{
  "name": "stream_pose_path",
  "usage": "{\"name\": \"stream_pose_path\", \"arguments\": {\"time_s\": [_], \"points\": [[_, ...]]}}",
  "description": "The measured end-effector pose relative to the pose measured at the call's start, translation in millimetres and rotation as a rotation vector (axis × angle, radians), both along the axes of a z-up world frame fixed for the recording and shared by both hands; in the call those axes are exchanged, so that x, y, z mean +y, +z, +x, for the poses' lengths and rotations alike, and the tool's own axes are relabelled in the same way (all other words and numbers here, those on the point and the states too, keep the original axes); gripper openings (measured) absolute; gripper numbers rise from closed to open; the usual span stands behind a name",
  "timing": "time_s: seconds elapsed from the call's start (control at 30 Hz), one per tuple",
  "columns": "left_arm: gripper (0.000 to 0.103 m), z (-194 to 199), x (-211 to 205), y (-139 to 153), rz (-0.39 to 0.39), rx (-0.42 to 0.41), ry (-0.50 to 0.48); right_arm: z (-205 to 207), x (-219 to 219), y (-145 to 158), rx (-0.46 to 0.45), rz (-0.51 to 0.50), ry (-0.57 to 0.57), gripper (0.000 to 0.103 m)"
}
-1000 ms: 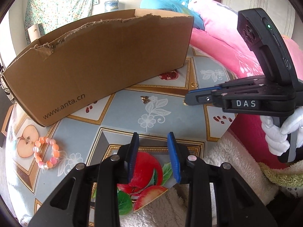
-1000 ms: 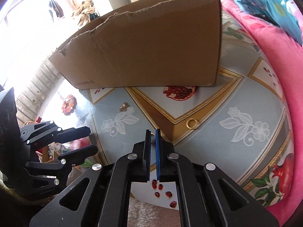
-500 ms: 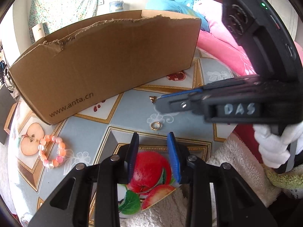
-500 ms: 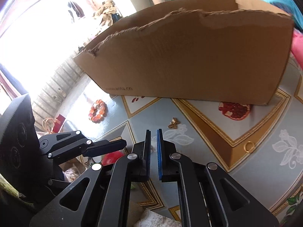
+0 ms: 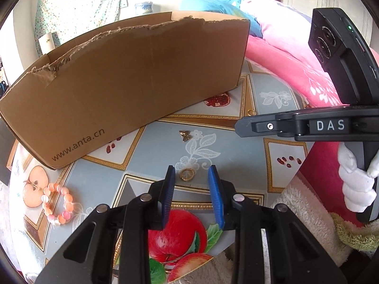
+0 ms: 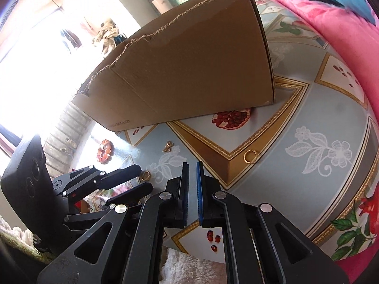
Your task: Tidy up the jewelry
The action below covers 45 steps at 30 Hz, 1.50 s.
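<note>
A gold ring (image 5: 187, 174) lies on the patterned table just ahead of my left gripper (image 5: 191, 174), which is open and empty; it also shows in the right wrist view (image 6: 145, 175). A second gold ring (image 6: 250, 156) lies right of centre, also seen in the left wrist view (image 5: 251, 112). A gold bee brooch (image 5: 185, 135) (image 6: 168, 145) lies mid-table. A pink and orange bead bracelet (image 5: 57, 203) (image 6: 105, 151) lies at the left. My right gripper (image 6: 192, 170) hovers above the table with its jaws nearly together and nothing between them.
A large torn cardboard box (image 5: 132, 80) stands across the back of the table. Pink bedding (image 5: 291, 54) lies to the right. A white fluffy cloth (image 5: 308, 215) hangs at the table's near edge.
My right gripper has drawn back to the right, uncovering the brooch. My left gripper has moved forward toward the near ring and its jaws have opened a little wider.
</note>
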State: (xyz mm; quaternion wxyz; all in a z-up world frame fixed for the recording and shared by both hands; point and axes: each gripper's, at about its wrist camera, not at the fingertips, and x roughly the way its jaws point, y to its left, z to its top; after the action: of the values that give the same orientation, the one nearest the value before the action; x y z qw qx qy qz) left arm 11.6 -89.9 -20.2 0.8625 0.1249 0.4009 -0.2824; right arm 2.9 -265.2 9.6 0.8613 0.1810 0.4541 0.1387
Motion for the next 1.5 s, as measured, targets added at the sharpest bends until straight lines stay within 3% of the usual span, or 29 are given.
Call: {"name": "stream_pose_path", "arguments": {"time_s": [0.5,0.8,0.93,1.13,1.5], "points": [[0.028,5,-7,-1,-0.101,0.02,-0.054,4,0,-4,0.012,0.008,-0.003,0.006],[0.028,1,-11,1,-0.001,-0.015,-0.009,5,1,-4,0.005,0.003,-0.018,0.006],[0.027,2,-12,1,0.008,-0.012,0.031,5,1,-5,0.002,-0.013,-0.026,0.006],[0.016,8,-14,1,0.019,-0.002,0.088,4,-1,-6,0.001,-0.012,-0.045,0.006],[0.01,11,-16,0,0.019,-0.01,0.089,2,-5,-3,-0.01,-0.035,-0.062,0.006]]}}
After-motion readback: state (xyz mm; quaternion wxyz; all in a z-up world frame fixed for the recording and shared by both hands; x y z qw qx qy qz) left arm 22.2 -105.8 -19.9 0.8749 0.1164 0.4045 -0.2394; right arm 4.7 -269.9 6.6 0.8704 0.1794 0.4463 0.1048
